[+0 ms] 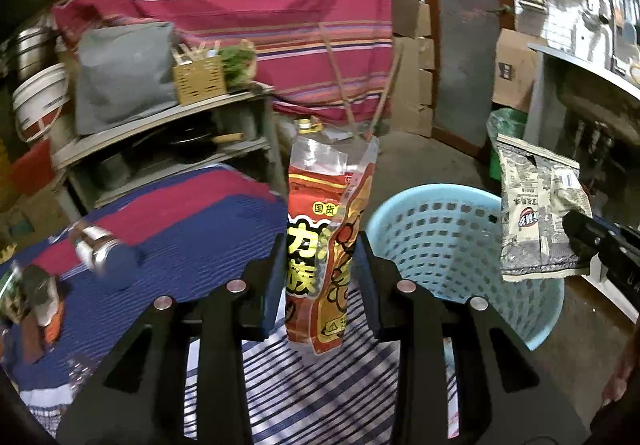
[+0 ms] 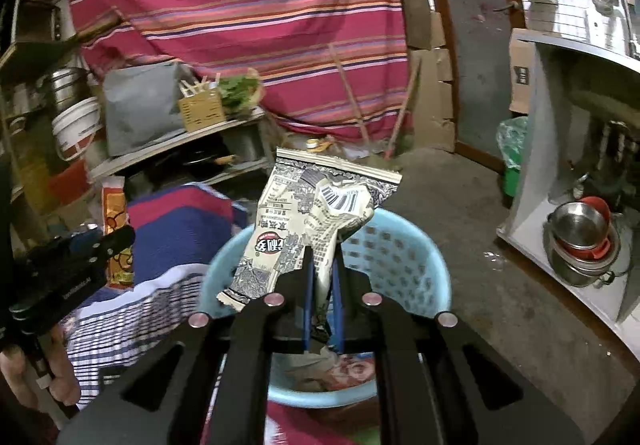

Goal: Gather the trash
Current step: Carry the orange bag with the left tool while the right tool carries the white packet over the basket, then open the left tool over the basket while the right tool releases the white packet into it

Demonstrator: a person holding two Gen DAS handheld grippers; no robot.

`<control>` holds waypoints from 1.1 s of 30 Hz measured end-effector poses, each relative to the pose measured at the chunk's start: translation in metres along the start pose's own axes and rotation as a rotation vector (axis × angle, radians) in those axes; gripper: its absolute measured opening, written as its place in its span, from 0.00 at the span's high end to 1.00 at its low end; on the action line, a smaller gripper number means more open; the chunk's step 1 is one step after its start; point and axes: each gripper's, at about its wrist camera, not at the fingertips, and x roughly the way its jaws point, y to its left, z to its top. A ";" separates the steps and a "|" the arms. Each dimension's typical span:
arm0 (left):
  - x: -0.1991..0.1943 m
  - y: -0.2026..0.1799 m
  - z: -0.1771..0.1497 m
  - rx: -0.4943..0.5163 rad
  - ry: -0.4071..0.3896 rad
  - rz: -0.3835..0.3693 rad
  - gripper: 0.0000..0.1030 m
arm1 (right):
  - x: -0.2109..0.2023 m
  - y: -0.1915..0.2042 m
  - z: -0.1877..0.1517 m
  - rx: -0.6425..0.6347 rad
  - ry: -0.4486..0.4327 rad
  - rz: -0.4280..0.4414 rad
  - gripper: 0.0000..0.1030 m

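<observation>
Wrapper pinched in right hand-held gripper (over basket).

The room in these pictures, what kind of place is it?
Probably a cluttered home kitchen or storeroom: steel bowls stacked under a counter, a shelf holding pans and a chopstick holder, cardboard boxes on a bare concrete floor.

dim indoor light, brighter upper right; fisheye bends edges, corners black; left side motion-blurred.
</observation>
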 end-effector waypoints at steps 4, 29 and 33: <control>0.019 -0.030 0.009 0.028 0.005 -0.044 0.68 | 0.006 -0.016 0.001 0.013 0.004 -0.024 0.92; 0.054 -0.069 0.036 -0.013 0.021 -0.124 0.42 | 0.021 -0.036 0.003 0.034 0.025 -0.045 0.92; 0.046 -0.058 0.039 -0.029 -0.005 -0.101 0.32 | 0.025 -0.032 0.001 0.028 0.036 -0.041 0.92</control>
